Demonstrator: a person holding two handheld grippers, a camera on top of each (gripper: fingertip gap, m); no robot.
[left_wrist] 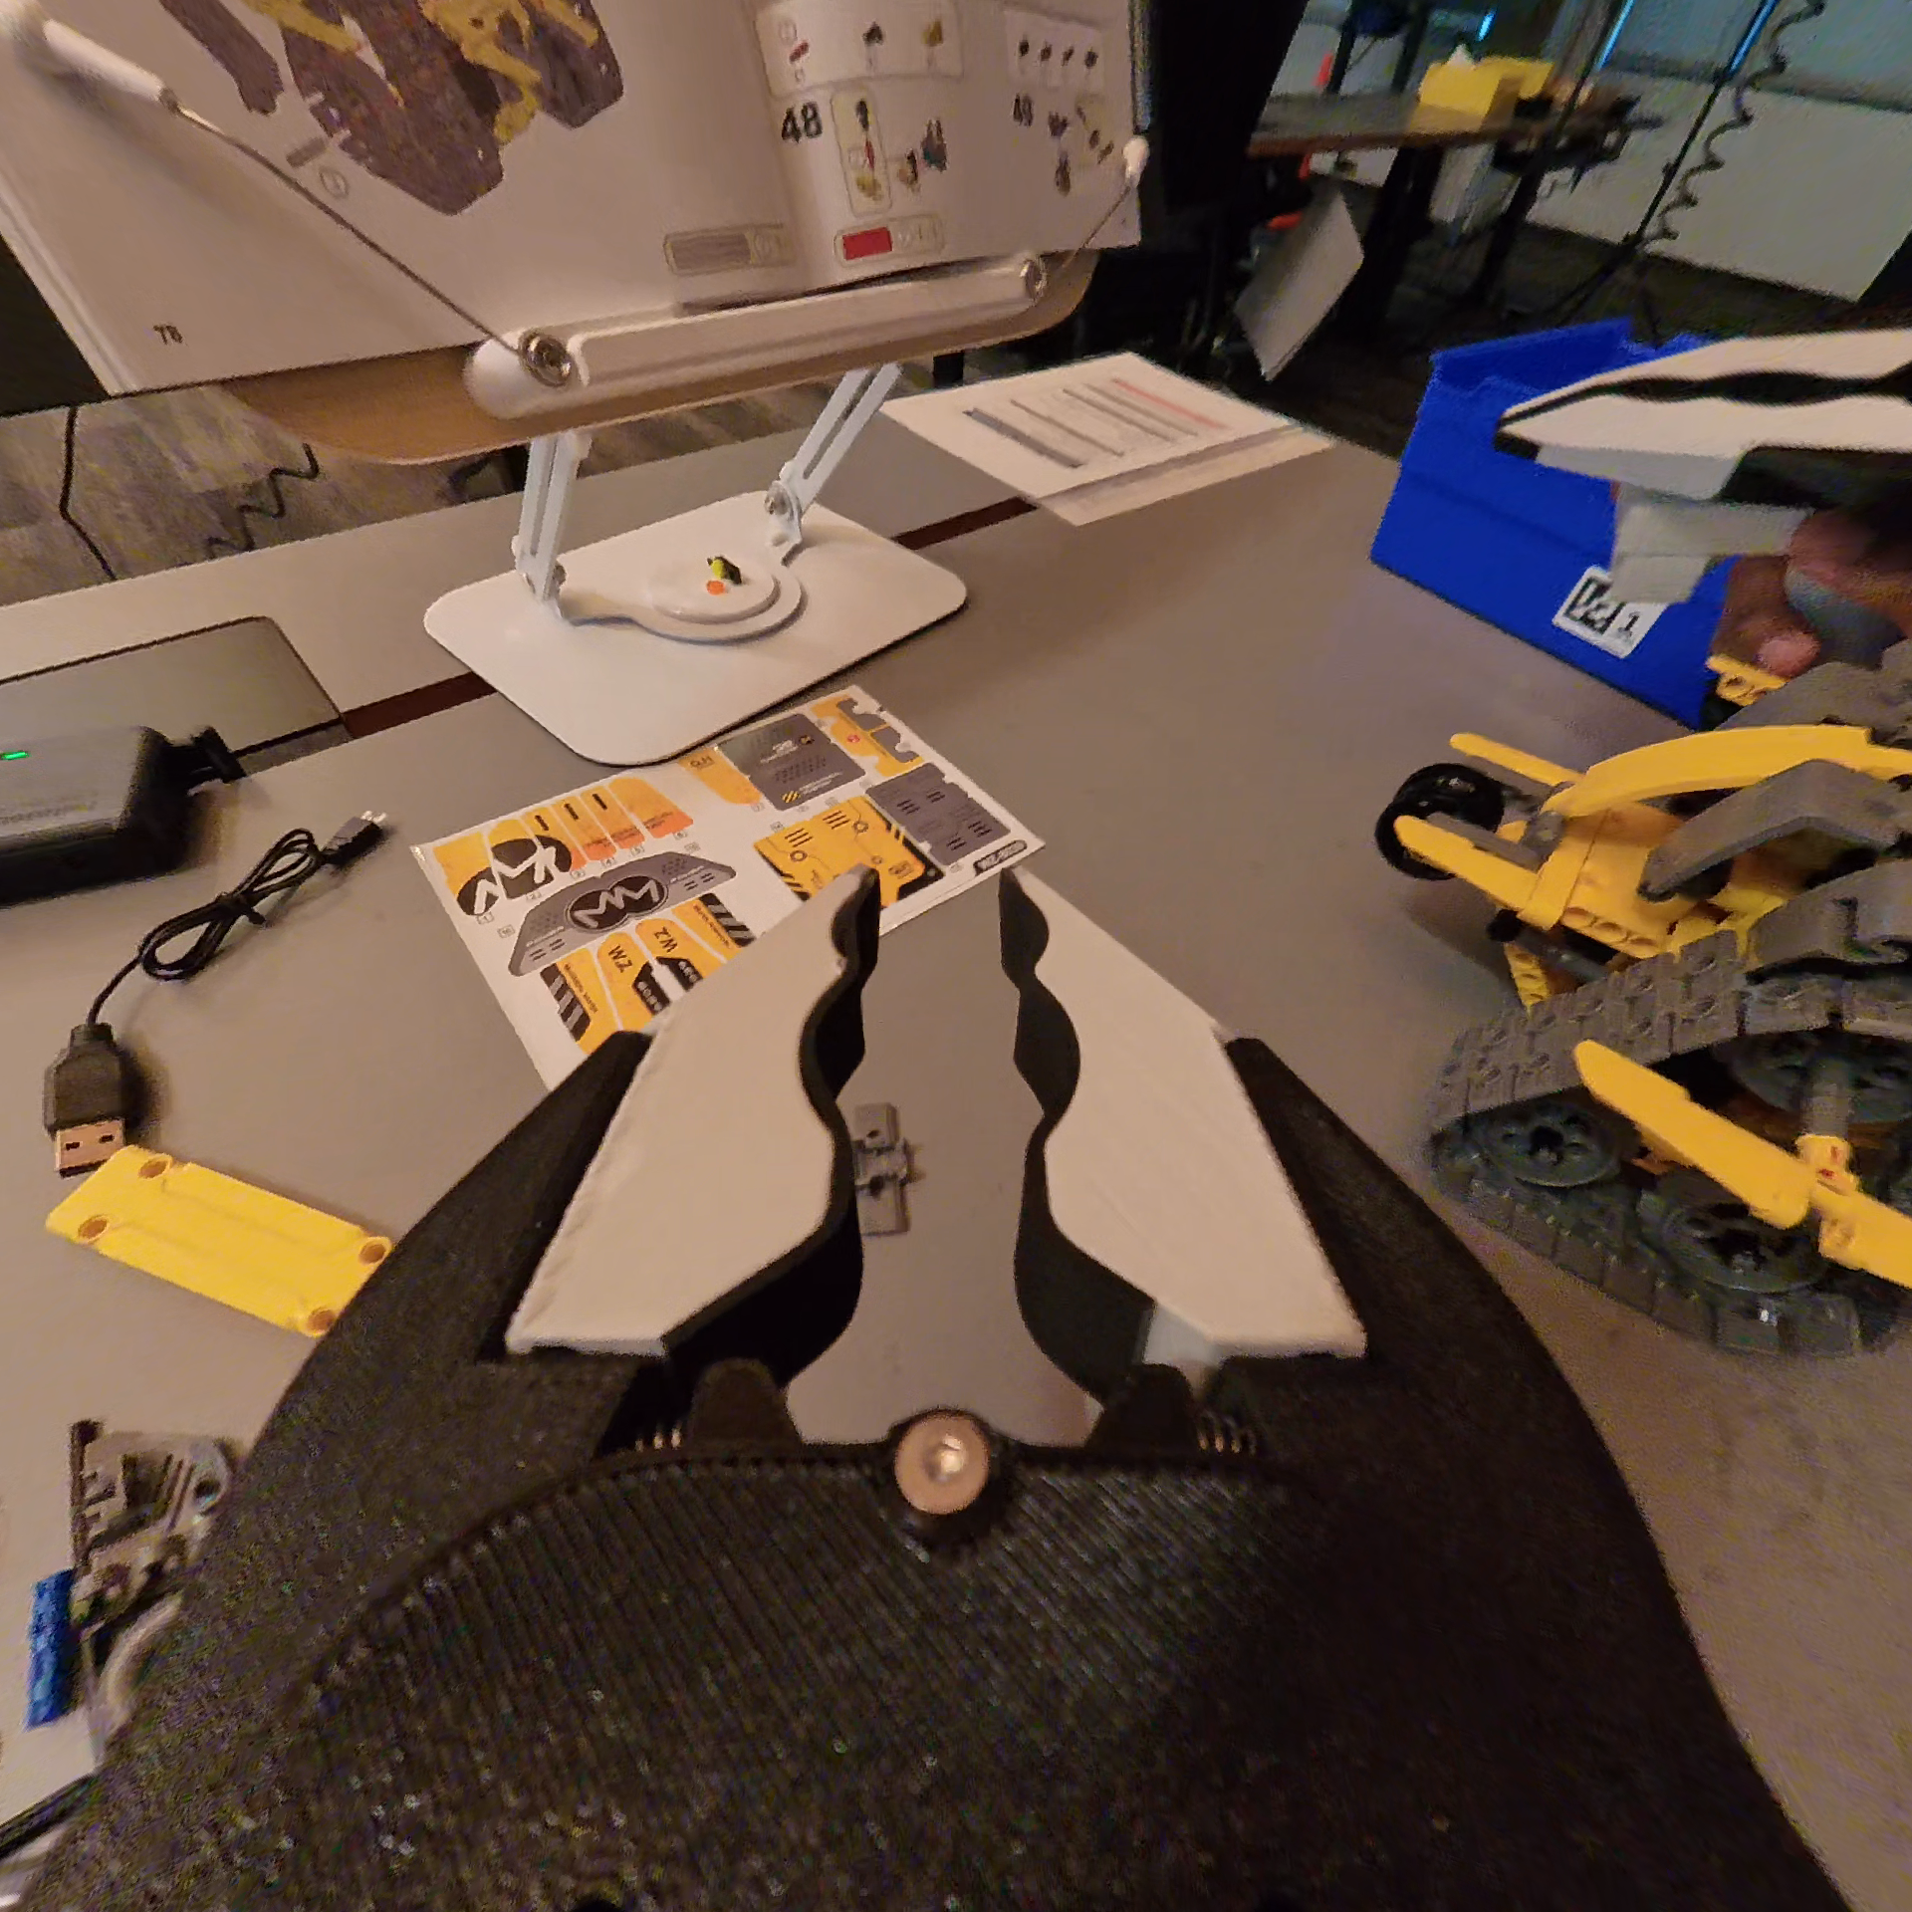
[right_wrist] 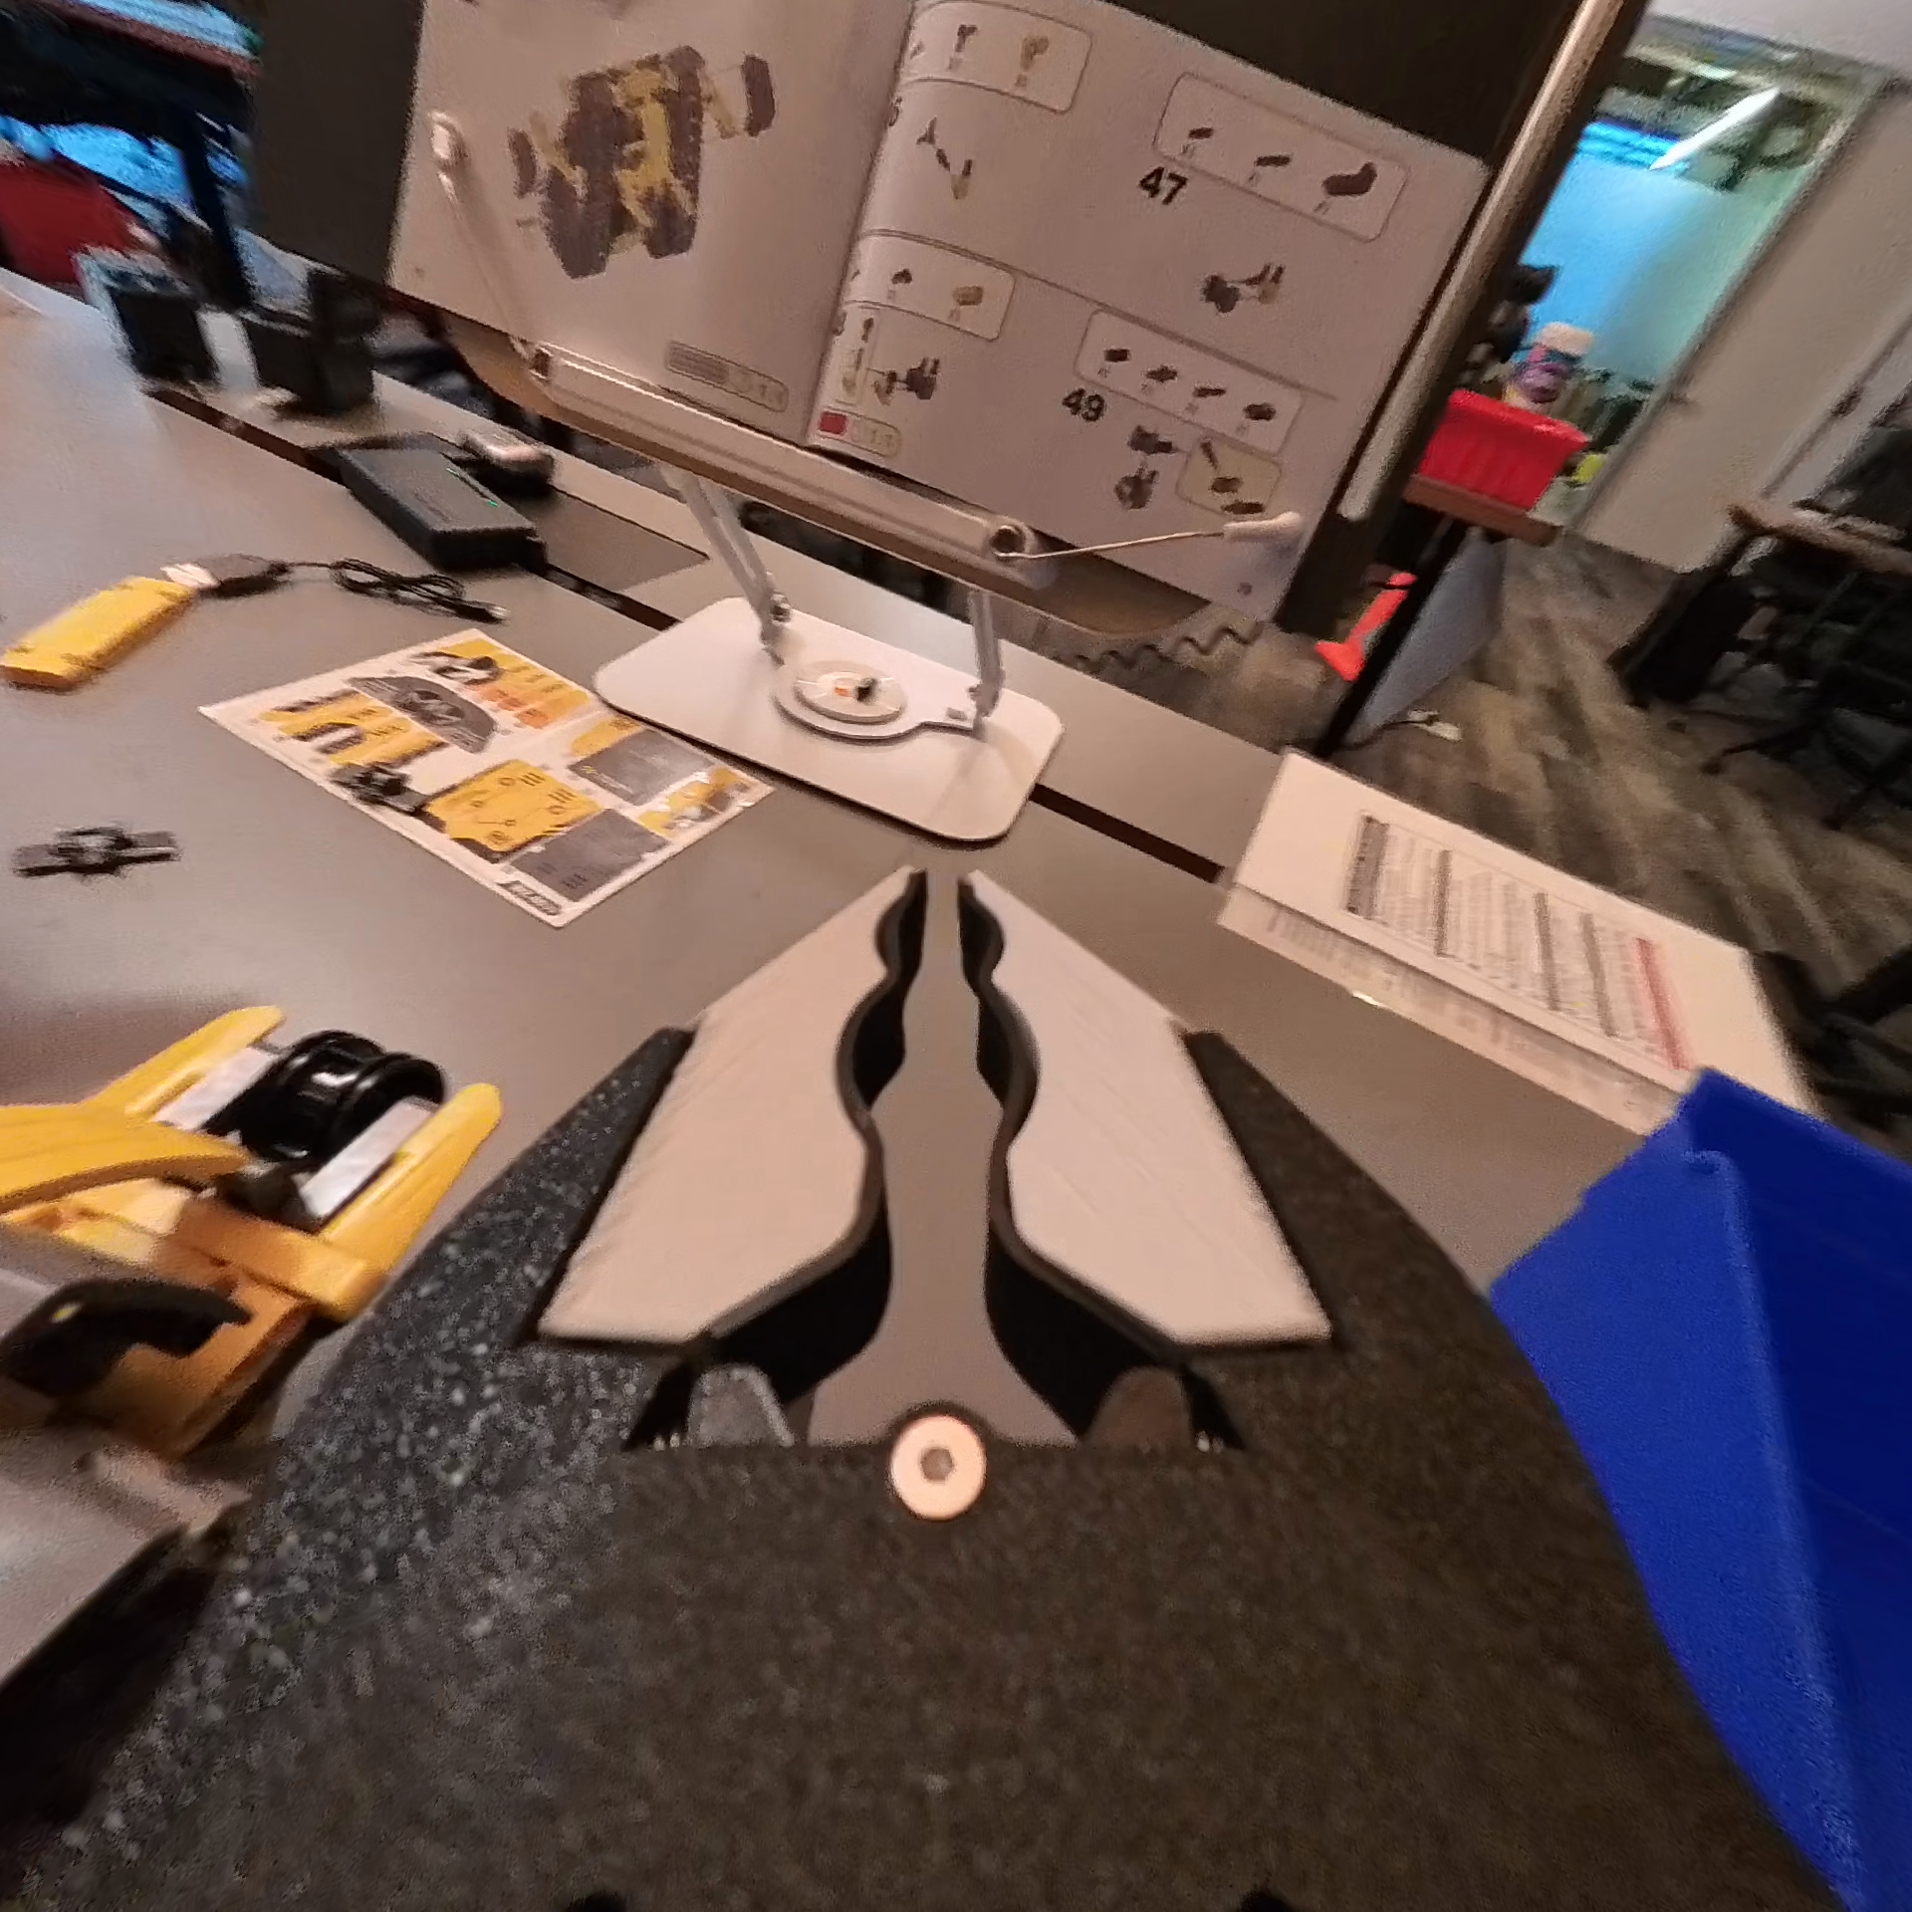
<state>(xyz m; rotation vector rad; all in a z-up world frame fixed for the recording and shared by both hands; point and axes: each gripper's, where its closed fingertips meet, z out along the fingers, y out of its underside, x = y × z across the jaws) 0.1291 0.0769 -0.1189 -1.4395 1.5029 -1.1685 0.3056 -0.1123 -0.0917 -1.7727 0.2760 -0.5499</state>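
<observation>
Nearest the lens in the left wrist view is the left gripper (left_wrist: 936,890), hanging low over the grey table (left_wrist: 1190,724). Its jaws stand apart with nothing between them. Through the gap a small grey piece (left_wrist: 879,1169) shows, lying on the table under the fingers and apart from them; it is the thing closest to this gripper.

From the left edge across: a yellow flat panel (left_wrist: 217,1236) lies by a coiled black cable (left_wrist: 155,931), with a black power brick (left_wrist: 83,797) behind. A sticker sheet (left_wrist: 724,859) lies flat just past the fingertips. Behind it a white book stand (left_wrist: 704,621) carries an open instruction booklet (left_wrist: 517,155). A printed sheet (left_wrist: 1107,429) lies farther back. At the right stands a yellow and grey tracked model (left_wrist: 1707,1035), with a blue bin (left_wrist: 1531,497) behind it.

The right gripper (right_wrist: 942,885) hovers above bare table, between the model (right_wrist: 207,1190) on its left and the bin (right_wrist: 1707,1397) on its right, touching neither. Its jaws are drawn nearly together, leaving only a narrow slit, and they hold nothing. The right wrist view is blurred, so finer detail cannot be told. In the left wrist view this gripper (left_wrist: 1707,414) shows above the model, with a hand (left_wrist: 1811,600) behind it.
</observation>
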